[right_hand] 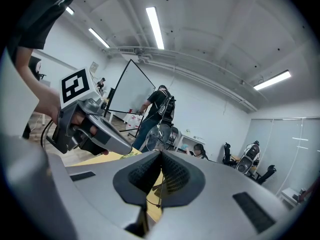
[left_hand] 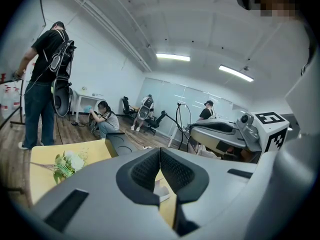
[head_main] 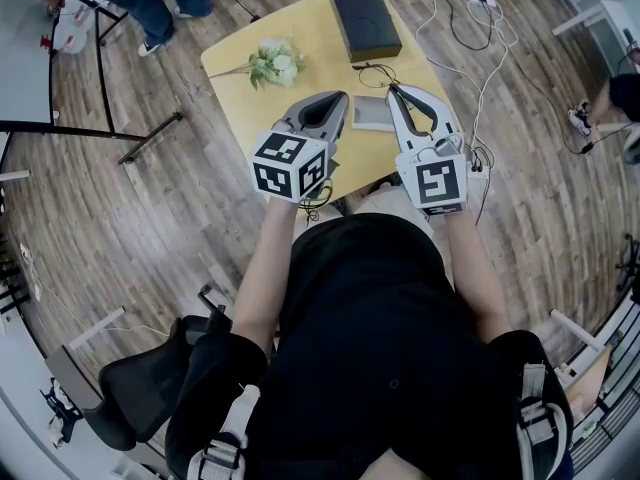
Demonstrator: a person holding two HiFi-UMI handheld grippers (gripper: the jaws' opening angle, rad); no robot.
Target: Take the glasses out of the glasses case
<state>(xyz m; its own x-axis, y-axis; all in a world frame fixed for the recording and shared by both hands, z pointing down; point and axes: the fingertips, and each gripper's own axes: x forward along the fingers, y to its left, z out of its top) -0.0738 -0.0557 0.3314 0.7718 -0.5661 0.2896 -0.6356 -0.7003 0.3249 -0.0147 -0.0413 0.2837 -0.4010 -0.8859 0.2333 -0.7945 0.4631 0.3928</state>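
- Yellow table (head_main: 235,78): black glasses case (head_main: 365,18) lies at its far edge.
- Glasses (head_main: 374,71): thin-wired, outside the case, just beside it.
- Right gripper (right_hand: 161,159): jaws closed on the glasses wire.
- Left gripper (left_hand: 160,156): jaws together, empty.

Black oblong glasses case (head_main: 365,20) lying flat; wire glasses (head_main: 376,70) just beside it.

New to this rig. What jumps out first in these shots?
The left gripper and right gripper, grey with black-and-white marker cubes, reach side by side over the near edge of a yellow table. A black case lies at the far end, white flowers at the table's left. Thin wire glasses seem pinched in the right gripper's shut fingers.
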